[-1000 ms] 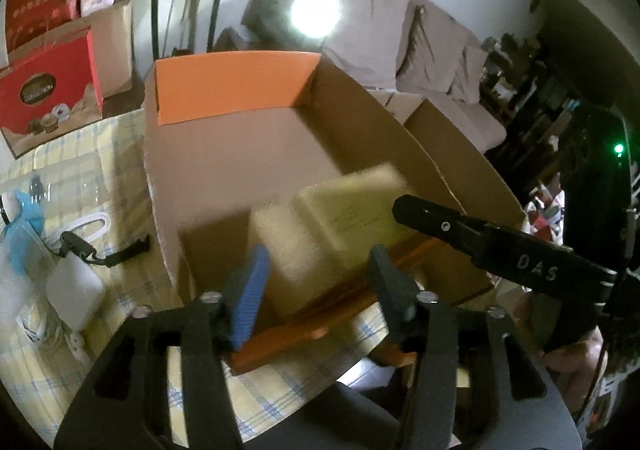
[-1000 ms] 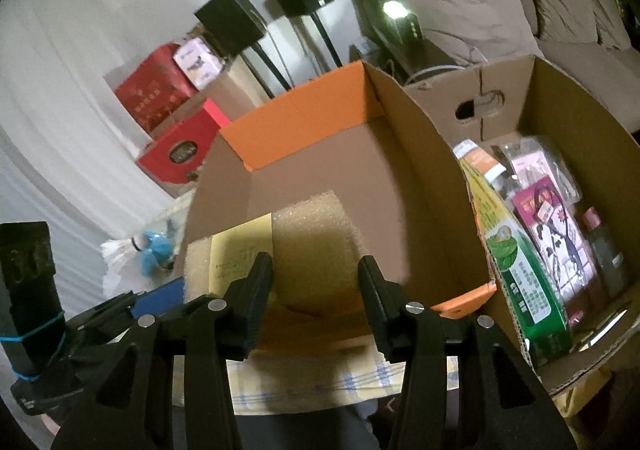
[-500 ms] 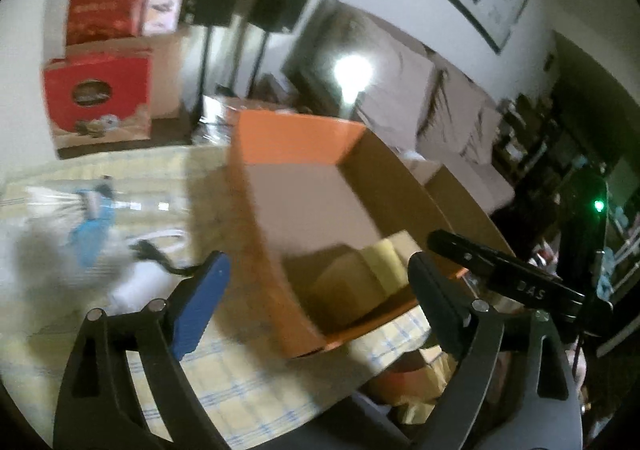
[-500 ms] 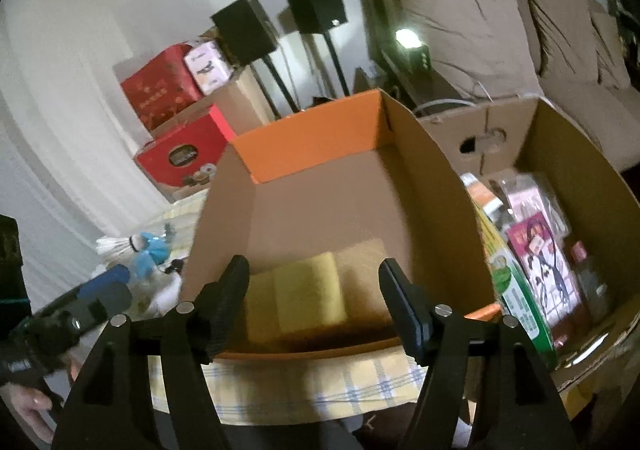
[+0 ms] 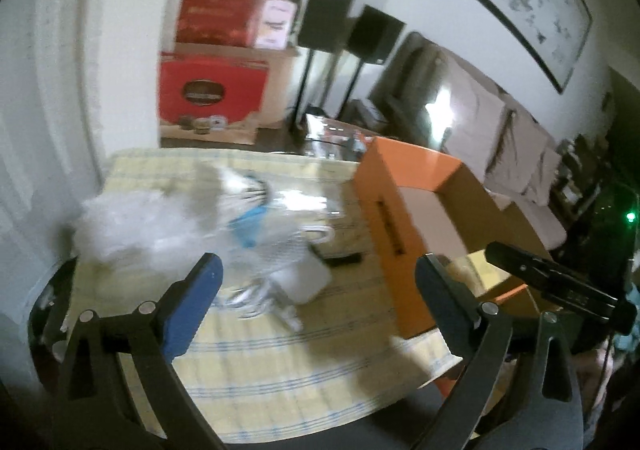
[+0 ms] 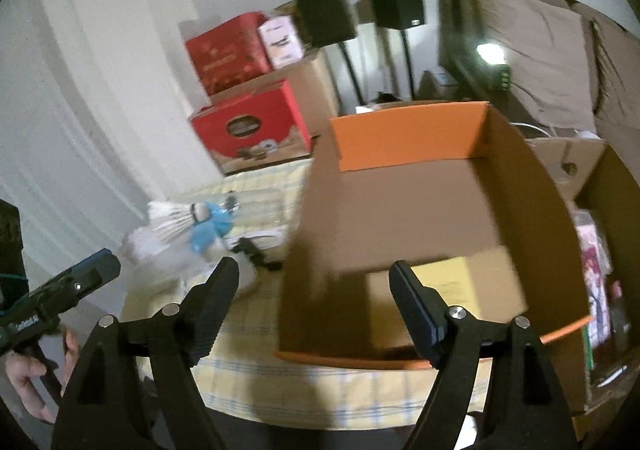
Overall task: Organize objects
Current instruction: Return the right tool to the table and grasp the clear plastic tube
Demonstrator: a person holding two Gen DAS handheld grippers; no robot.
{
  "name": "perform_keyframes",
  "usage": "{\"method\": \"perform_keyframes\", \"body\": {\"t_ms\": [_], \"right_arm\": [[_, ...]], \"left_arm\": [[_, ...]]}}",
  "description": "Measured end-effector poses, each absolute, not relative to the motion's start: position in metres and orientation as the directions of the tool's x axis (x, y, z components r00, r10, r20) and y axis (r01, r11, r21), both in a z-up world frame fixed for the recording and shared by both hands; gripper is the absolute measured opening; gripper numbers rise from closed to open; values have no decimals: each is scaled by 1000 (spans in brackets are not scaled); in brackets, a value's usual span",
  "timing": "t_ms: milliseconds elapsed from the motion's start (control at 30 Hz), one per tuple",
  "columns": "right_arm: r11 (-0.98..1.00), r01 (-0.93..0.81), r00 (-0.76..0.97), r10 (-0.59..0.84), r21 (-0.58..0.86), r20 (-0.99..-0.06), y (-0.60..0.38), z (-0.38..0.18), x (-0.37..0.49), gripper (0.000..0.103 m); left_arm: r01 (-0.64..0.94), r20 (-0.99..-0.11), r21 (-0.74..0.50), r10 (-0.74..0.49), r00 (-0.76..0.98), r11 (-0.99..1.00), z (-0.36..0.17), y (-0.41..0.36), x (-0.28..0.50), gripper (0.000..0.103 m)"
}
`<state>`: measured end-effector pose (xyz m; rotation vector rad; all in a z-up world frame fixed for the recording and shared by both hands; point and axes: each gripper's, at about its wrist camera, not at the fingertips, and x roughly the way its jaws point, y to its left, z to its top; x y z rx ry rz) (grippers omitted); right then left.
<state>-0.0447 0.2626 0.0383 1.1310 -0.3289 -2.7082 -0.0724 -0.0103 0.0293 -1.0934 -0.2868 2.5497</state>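
An orange-edged cardboard box (image 5: 404, 165) (image 6: 400, 145) stands on the yellow checked tablecloth (image 5: 280, 370). A yellow foam pad (image 6: 460, 286) (image 5: 476, 266) lies flat inside it, held by nothing. My left gripper (image 5: 318, 270) hovers left of the box over the clutter, its jaws opening wide with nothing pressed between them. Below it lie a white adapter (image 5: 304, 278), white shuttlecocks (image 6: 172, 217) and a blue item (image 6: 208, 230). My right gripper (image 6: 314, 270) hangs before the box's near left corner, jaws opening and empty.
A second cardboard box (image 6: 608, 177) with packets stands right of the orange one. Red cartons (image 6: 252, 129), two black speakers on stands (image 6: 324, 13) and a sofa (image 6: 540, 49) lie behind. A hand (image 6: 24, 382) holds the left gripper. The table's near edge runs close below both grippers.
Both grippers opened and let go of the yellow pad, which now rests in the box. The left gripper swung left over the clutter; the right drew back and left.
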Motion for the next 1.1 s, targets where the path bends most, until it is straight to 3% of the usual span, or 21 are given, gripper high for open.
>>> {"method": "perform_keyframes", "body": {"t_ms": [500,1100], "right_arm": [[-937,217,-622,-348,272,-701,192,24,-68,81],[-888,273,-518,-461,371,-721,134,-19,-133,80]], "left_arm": [[-52,-697,-356,302,-650,-933,-5,-103,-73,96],[14,-719,-467,371,-588,-884,-63,-129,-108,92]]}}
